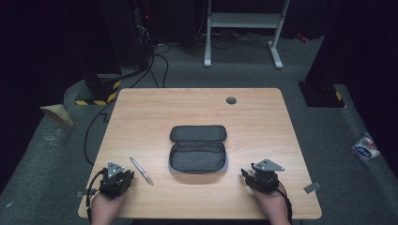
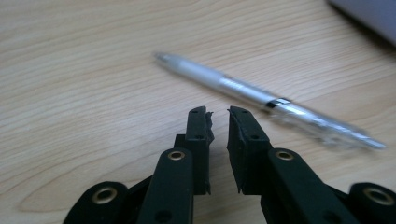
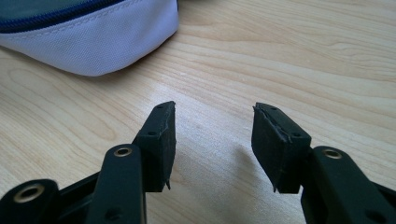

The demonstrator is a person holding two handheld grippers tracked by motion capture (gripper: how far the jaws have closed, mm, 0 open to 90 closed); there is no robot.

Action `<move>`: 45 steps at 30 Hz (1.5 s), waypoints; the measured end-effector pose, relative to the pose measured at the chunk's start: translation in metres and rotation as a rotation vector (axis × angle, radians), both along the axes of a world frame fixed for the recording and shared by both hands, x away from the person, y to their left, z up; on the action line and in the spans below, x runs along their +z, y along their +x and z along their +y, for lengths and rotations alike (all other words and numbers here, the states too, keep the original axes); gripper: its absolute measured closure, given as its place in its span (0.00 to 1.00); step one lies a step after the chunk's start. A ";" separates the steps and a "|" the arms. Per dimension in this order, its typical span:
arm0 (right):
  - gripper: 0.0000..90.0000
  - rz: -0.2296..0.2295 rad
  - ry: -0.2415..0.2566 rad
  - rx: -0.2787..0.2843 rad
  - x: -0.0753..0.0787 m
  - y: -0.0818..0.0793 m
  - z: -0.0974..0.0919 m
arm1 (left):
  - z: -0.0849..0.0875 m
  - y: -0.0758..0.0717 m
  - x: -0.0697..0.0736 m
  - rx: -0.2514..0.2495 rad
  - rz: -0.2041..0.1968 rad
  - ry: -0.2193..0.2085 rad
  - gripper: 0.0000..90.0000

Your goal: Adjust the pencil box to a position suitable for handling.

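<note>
An open grey pencil case [image 1: 198, 149] lies unzipped at the middle of the wooden table [image 1: 155, 117], its pale fabric edge [image 3: 93, 42] ahead and to the left in the right gripper view. A silver pen [image 1: 141, 170] lies left of the case. In the left gripper view the pen [image 2: 261, 95] rests slantwise just beyond my left gripper [image 2: 220, 114], whose jaws stand shut with nothing between them. That left gripper [image 1: 129, 176] sits at the front left of the table. My right gripper [image 1: 246, 174] sits at the front right, and its jaws [image 3: 215, 116] are open over bare wood.
A round cable hole [image 1: 231, 100] sits near the table's far edge. On the floor beyond stand a white desk frame [image 1: 244, 28], cables and a yellow-black striped block [image 1: 101, 91]. A plastic packet [image 1: 365, 146] lies on the floor at the right.
</note>
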State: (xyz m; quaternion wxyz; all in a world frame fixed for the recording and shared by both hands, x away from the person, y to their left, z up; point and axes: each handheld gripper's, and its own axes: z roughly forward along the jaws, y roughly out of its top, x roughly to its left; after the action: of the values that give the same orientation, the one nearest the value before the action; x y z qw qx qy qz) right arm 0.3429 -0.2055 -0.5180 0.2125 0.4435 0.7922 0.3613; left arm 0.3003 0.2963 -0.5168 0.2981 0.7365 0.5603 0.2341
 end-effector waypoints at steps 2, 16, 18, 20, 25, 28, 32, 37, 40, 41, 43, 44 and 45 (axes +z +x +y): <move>0.55 0.002 -0.008 0.004 -0.001 0.001 0.001 | 0.003 0.003 -0.002 0.001 -0.004 -0.009 0.88; 0.55 0.001 -0.010 -0.003 -0.002 -0.002 0.000 | -0.053 0.001 0.009 -0.085 -0.072 0.014 0.62; 0.55 0.002 -0.011 -0.004 -0.002 -0.003 0.000 | -0.057 0.005 0.005 -0.066 -0.049 0.032 0.54; 0.55 0.001 -0.009 -0.005 -0.002 -0.003 0.000 | -0.057 0.006 0.004 -0.047 -0.042 0.046 0.48; 0.55 0.002 -0.007 -0.004 -0.002 -0.003 0.000 | -0.049 0.004 0.006 -0.027 -0.041 0.057 0.48; 0.55 0.004 -0.009 -0.004 -0.002 -0.003 0.000 | -0.043 0.004 0.006 -0.012 -0.035 0.047 0.48; 0.54 0.003 -0.010 -0.001 -0.002 -0.003 0.000 | -0.035 0.004 0.007 0.005 -0.029 0.041 0.48; 0.54 0.005 -0.008 -0.003 -0.003 -0.003 0.001 | -0.029 0.005 0.005 0.007 -0.004 0.035 0.48; 0.54 0.004 -0.012 -0.001 -0.003 -0.002 0.000 | -0.025 0.006 0.003 0.006 0.017 0.018 0.49; 0.54 0.005 -0.012 -0.001 -0.003 -0.002 0.000 | -0.022 0.006 0.003 0.005 0.020 0.012 0.50; 0.54 0.006 -0.012 -0.001 -0.003 -0.002 0.001 | -0.018 0.006 0.003 0.007 0.024 0.003 0.51; 0.54 0.006 -0.011 -0.002 -0.003 -0.003 0.001 | -0.016 0.006 0.003 0.012 0.027 -0.004 0.51; 0.54 0.006 -0.011 -0.002 -0.003 -0.003 0.001 | -0.013 0.006 0.003 0.013 0.029 -0.009 0.51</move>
State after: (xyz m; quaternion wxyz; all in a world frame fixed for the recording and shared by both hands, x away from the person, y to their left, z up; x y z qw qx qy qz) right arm 0.3403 -0.2046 -0.5208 0.2131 0.4442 0.7943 0.3555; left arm 0.3064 0.2830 -0.5138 0.2919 0.7348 0.5703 0.2227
